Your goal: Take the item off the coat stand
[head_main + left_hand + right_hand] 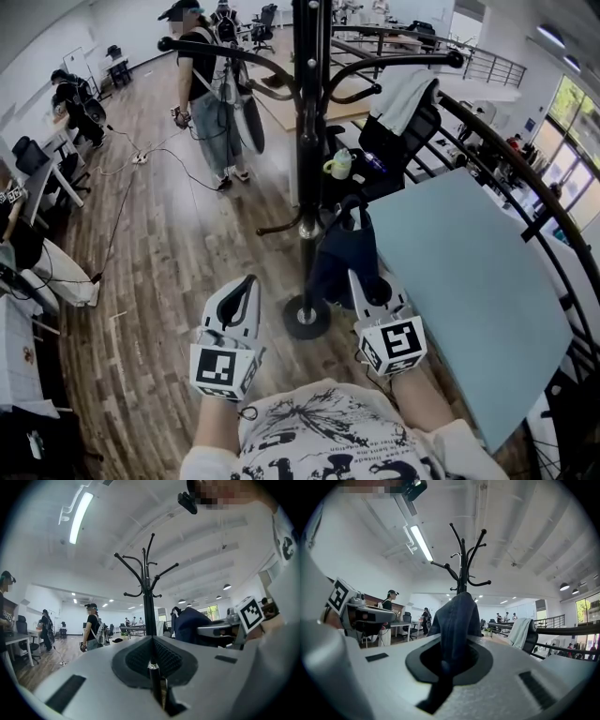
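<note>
Navy cloth item [333, 262] hangs just beside the coat stand's [307, 141] pole in the head view. In the left gripper view, the left gripper's [151, 644] jaws sit together, empty, facing the stand. In the right gripper view, the right gripper [449, 656] is clamped on the cloth before the stand.

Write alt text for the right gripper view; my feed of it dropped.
The right gripper is shut on a dark blue garment, which rises in front of the black coat stand. The left gripper shows at the left edge, with an office behind.
</note>
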